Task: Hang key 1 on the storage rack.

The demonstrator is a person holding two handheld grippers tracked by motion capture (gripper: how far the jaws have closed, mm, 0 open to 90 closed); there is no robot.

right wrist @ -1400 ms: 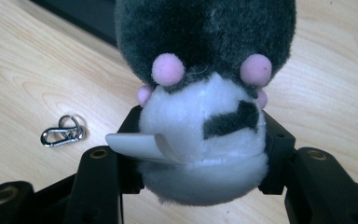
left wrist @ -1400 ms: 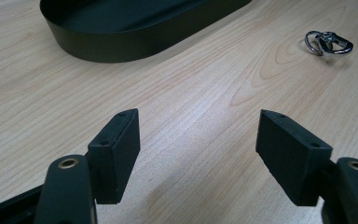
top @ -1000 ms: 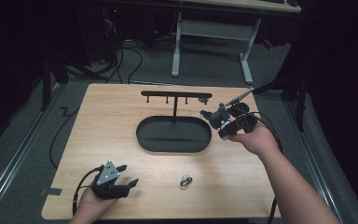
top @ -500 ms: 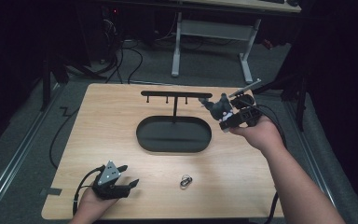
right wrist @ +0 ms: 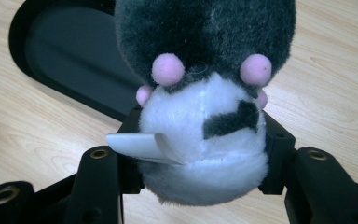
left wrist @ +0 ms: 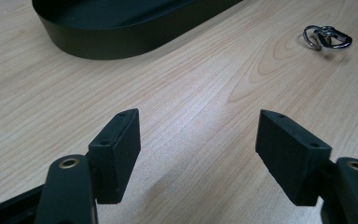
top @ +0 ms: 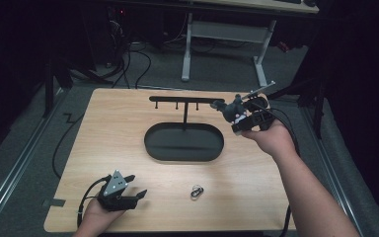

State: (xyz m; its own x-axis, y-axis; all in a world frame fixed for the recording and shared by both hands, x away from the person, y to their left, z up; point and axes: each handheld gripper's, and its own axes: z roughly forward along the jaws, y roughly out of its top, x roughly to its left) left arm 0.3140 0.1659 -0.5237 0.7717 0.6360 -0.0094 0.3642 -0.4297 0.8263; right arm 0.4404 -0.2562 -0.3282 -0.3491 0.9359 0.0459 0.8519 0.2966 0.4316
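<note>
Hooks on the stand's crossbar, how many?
3, hanging under the black stand's crossbar: one left of the post, one just left of it, one right of it. The plush toy may hide more at the right end.

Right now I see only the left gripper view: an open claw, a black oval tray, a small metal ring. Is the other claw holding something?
Observer: Yes. The right claw is shut on a small grey-and-white plush toy with pink dots.
Operator: Where does it hold the toy?
Observer: In the high view, close to the right end of the black metal T-shaped hook stand.
Operator: Is something hanging there already?
Observer: No, its hooks look bare.
</note>
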